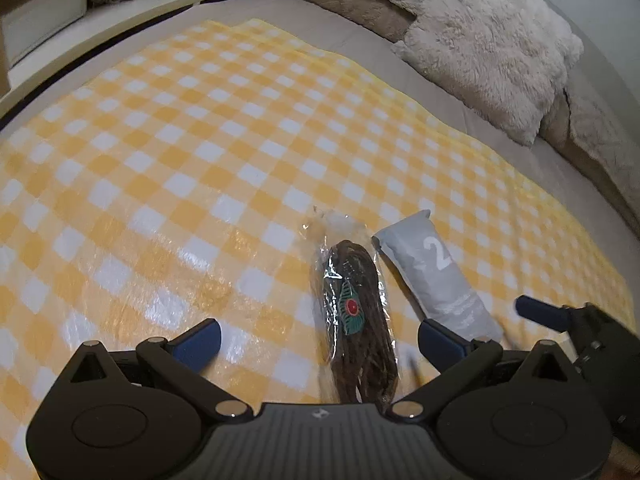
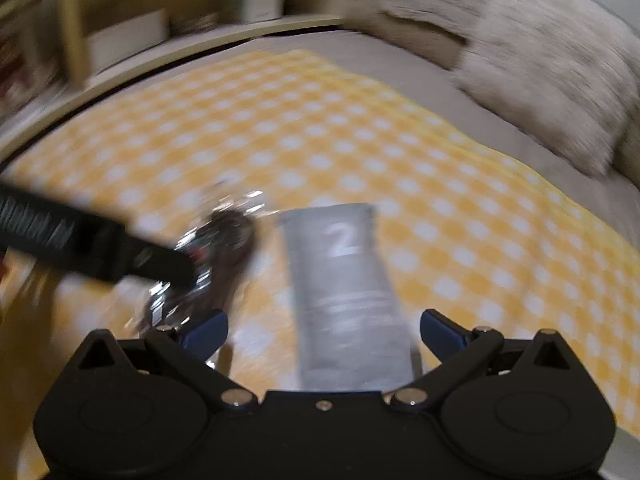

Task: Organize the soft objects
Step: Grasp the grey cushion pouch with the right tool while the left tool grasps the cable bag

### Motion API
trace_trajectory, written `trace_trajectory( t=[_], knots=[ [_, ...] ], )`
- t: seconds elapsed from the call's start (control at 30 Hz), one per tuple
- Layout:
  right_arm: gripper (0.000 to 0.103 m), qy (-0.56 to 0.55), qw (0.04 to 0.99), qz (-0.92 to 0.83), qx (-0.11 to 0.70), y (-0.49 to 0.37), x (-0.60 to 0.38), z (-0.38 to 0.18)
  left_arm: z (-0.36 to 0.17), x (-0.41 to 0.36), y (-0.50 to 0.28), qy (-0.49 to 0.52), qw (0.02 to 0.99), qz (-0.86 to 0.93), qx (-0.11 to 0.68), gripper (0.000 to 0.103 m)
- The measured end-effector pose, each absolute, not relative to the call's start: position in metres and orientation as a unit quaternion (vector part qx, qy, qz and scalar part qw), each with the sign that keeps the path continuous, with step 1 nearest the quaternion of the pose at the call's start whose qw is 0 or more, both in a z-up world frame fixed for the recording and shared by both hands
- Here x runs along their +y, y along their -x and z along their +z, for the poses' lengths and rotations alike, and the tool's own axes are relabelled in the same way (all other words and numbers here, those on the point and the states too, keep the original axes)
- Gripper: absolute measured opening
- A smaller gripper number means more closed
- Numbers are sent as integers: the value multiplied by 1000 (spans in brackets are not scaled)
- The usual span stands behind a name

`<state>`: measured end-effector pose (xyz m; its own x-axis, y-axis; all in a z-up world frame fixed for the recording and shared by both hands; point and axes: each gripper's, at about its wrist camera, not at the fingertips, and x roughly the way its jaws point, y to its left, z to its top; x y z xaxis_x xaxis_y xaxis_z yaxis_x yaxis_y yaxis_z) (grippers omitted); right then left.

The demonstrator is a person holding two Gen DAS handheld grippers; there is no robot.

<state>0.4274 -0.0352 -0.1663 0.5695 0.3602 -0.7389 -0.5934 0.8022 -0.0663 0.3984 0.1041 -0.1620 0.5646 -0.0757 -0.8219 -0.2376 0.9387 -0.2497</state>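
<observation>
Both grippers spread wide, holding nothing. Left gripper (image 1: 318, 338) straddles clear bag of brown cord (image 1: 354, 312); right gripper (image 2: 324, 330) straddles grey pouch marked 2 (image 2: 346, 280). Both lie side by side on checked blanket (image 1: 160, 160), long axes pointing away from me. I judge each arm nearest its own item.

my left gripper (image 1: 318, 342) is matt black plastic with dull blue pads (image 1: 200, 342) and shiny metal pivot pins. under it the yellow checked cloth (image 1: 200, 152) has a soft sheen. the clear wrapper (image 1: 348, 304) is glossy, crinkled film over brown cords. the grey pouch (image 1: 440, 276) looks matt and smooth. the cream pillow (image 1: 492, 48) is shaggy fur.
</observation>
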Motion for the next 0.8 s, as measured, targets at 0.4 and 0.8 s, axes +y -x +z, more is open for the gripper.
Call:
trace_trajectory(
  t=[0.4,0.8],
  knots=[
    [64,130,850,279,427,-433,-52,-179,-174,65,-414,46,883,29,465,103],
    [20,125,839,284,447,-414,-68,-168,-175,52,-415,-64,878,-13,475,75]
  ],
)
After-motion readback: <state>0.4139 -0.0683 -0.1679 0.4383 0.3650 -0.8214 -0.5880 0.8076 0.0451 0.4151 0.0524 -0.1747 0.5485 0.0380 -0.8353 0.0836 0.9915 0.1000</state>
